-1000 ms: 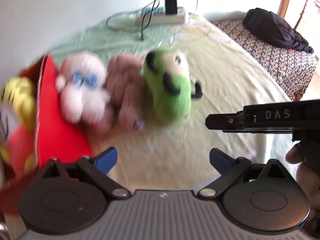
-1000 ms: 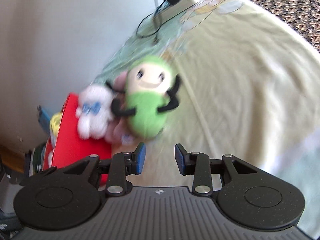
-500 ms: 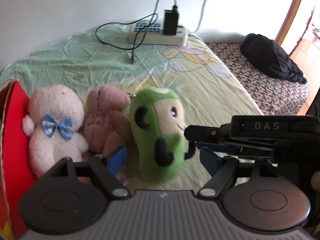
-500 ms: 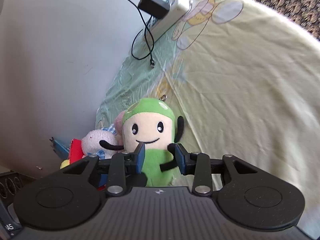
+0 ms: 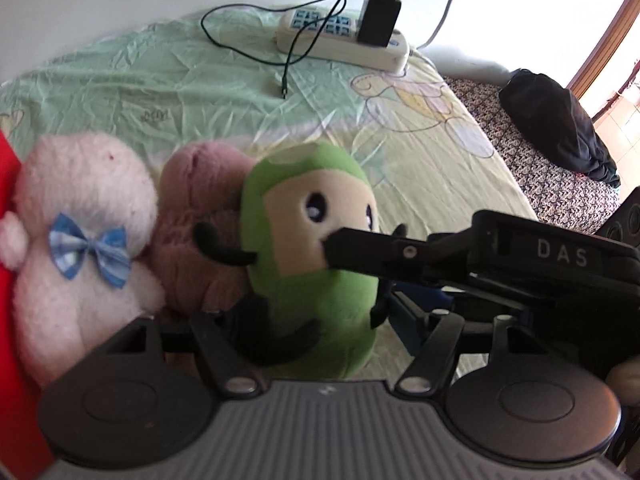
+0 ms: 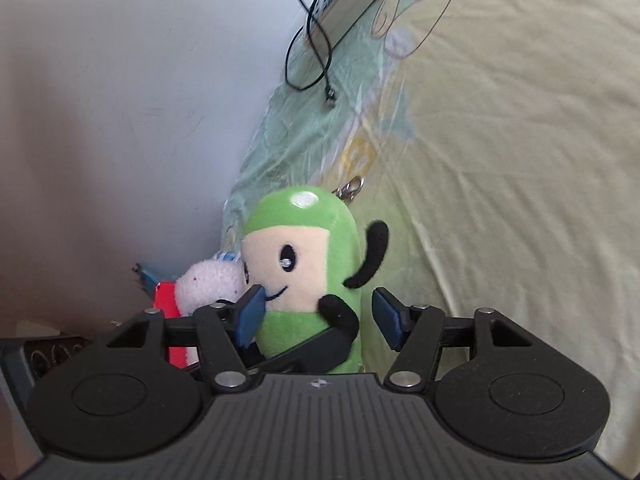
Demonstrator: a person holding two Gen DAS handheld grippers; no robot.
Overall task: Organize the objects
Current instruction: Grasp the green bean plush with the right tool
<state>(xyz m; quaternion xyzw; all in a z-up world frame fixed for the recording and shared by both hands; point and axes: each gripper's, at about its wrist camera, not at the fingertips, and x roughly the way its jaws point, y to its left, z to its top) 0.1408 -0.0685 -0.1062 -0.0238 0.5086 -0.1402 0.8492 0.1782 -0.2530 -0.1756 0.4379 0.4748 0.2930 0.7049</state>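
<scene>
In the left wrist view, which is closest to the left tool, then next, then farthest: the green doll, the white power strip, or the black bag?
1. Green doll, right between the left tool's fingers.
2. White power strip, far across the sheet by the wall.
3. Black bag, off the sheet to the right; farthest, though not by much.

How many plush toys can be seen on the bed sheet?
3, in a row in the left wrist view: the white plush with a blue bow at the left, the pink plush in the middle, the green plush at the right. Others may be hidden.
</scene>
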